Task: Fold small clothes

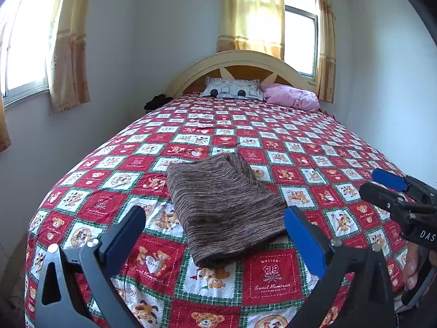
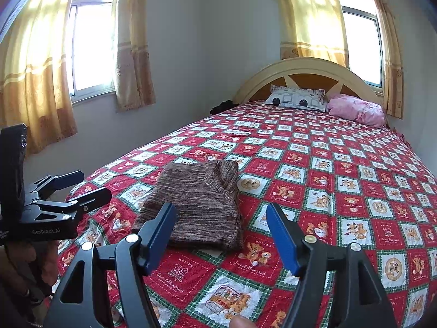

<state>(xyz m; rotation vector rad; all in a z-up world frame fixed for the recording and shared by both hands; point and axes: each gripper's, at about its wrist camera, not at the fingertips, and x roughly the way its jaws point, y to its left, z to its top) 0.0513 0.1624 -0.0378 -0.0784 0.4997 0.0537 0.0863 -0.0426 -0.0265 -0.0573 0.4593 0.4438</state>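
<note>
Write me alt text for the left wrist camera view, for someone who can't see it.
A folded brown knit garment lies on a bed covered by a red, white and green teddy-bear quilt, framed by the open left gripper, which holds nothing. The right gripper reaches in from the right edge, also open. Two pillows rest against a curved headboard beneath curtained windows.

1. We see bright daylight from the windows (image 2: pixel 91 46) at ten and one o'clock, blown out to white glare.
2. Backlit curtains (image 1: pixel 252 13) glow yellow.
3. Fisheye distortion bends the walls; corners vignette dark.
4. The bed (image 1: pixel 314 142) looks sharp and evenly lit.
</note>
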